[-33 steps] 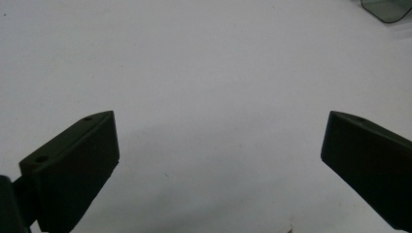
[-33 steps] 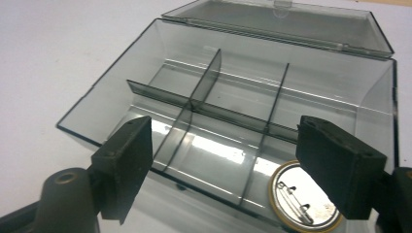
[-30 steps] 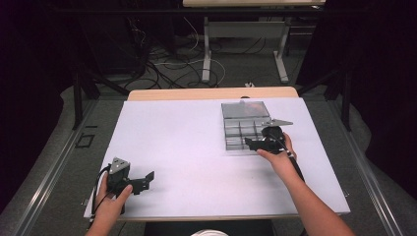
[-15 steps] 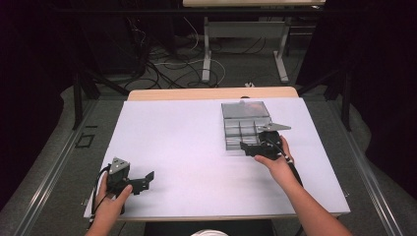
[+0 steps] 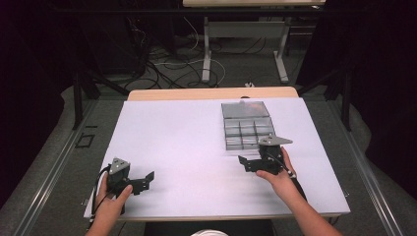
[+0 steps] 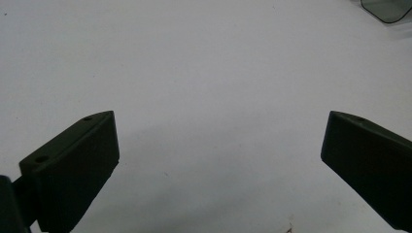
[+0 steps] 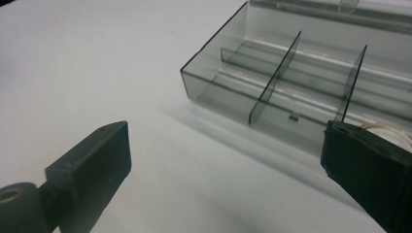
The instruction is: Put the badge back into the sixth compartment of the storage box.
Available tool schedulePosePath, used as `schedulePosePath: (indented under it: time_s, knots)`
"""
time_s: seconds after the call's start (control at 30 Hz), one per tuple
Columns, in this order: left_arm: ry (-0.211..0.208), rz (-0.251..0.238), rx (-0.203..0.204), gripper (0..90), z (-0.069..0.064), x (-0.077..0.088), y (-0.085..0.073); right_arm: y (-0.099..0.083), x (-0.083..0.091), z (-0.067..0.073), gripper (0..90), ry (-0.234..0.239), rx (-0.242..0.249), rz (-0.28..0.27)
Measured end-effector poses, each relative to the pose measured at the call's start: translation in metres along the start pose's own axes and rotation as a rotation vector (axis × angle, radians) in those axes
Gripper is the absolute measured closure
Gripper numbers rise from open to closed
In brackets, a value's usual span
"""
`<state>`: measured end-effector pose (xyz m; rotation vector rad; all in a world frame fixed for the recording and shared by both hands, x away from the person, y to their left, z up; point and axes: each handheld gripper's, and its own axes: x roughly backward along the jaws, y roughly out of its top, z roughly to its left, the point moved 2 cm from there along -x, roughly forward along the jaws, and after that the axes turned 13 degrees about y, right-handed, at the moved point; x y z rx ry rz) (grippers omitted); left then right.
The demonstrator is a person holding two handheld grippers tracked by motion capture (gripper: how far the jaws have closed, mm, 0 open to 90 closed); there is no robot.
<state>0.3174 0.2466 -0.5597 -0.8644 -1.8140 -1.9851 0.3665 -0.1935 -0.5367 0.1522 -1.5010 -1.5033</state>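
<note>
My right gripper has drawn back from the compartment box, jaws just opened, empty; left gripper waits open; box lies just beyond, work apparently pausing

On the surface, a compartment box lies in the right half, toward the far edge. Just before its near edge, a little to the right, sits the right hand-held gripper, close to the box. The left hand-held gripper sits at the near left corner, well apart from both. A second table stands behind the far edge.
</note>
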Motion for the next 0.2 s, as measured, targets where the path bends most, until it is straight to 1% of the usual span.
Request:
schedulePosePath:
  time_s: [0.1, 0.13, 0.17, 0.2]
  knots:
    - [-0.003, 0.007, -0.004, 0.6, -0.0002, 0.0002, 0.0002, -0.0078, 0.0033, 0.0027, 0.8, 0.001, 0.01, 0.009]
    - [0.0, 0.0, -0.001, 0.6, -0.0007, -0.0003, 0.0001, -0.0097, 0.004, 0.0036, 0.0, -0.005, 0.012, 0.0]
    - [-0.001, -0.003, -0.002, 0.6, -0.0011, -0.0007, 0.0002, -0.0107, 0.0052, 0.0049, 0.0, -0.001, 0.003, 0.002]
    - [-0.001, 0.004, -0.002, 0.6, -0.0013, -0.0003, 0.0001, -0.0116, 0.0061, 0.0058, 0.0, 0.001, 0.002, 0.002]
